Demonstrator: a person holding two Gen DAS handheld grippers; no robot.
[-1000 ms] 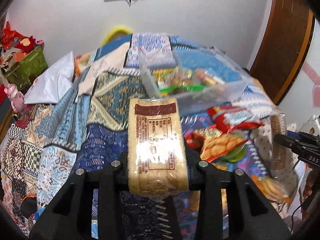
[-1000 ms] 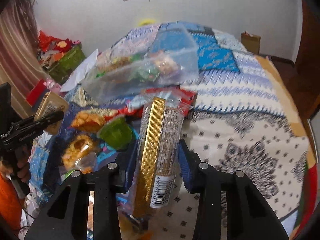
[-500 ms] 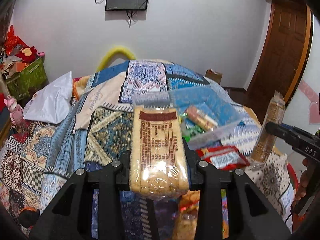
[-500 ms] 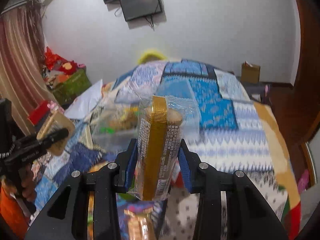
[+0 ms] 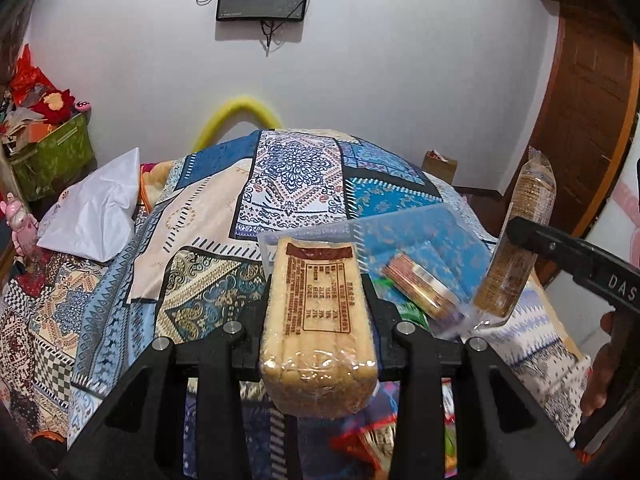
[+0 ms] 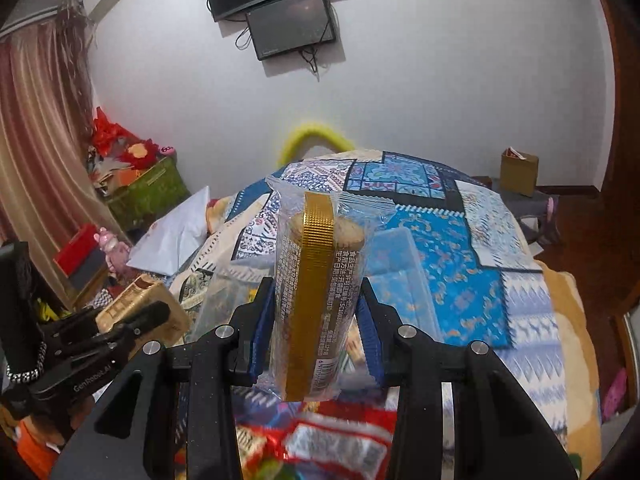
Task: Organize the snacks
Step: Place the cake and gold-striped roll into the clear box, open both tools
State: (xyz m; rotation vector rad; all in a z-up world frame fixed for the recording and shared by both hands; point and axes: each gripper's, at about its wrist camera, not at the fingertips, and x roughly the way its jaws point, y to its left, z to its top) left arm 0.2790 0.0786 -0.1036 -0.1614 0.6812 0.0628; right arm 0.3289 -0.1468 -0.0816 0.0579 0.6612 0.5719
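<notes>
2 packets were gripped at once above the patchwork bedspread [image 5: 296, 168]. Held in the left gripper [image 5: 318, 320] was a flat pack of pale wafer biscuits [image 5: 318, 320] in clear wrap, with a brown band at its far end and a printed table on its face; the jaws pressed its 2 long sides and the pack pointed toward 12 o'clock. The right gripper [image 6: 316, 312] clamped a round stack of biscuits in a clear sleeve [image 6: 316, 292] with a ribbed gold strip down its middle and a barcode at the near end, standing nearly upright between the blue pads. Both tools tilted downward over the bed. In the left view the right gripper sat at 3 o'clock, a hand [image 5: 604, 364] partly visible beneath it. A clear plastic bin [image 5: 420, 252] lay on the bed just beyond the wafers, at about 1 o'clock, with a roll of biscuits [image 5: 420, 288] inside. Red snack bags [image 6: 332, 444] lay blurred at 6 o'clock in the right view.
</notes>
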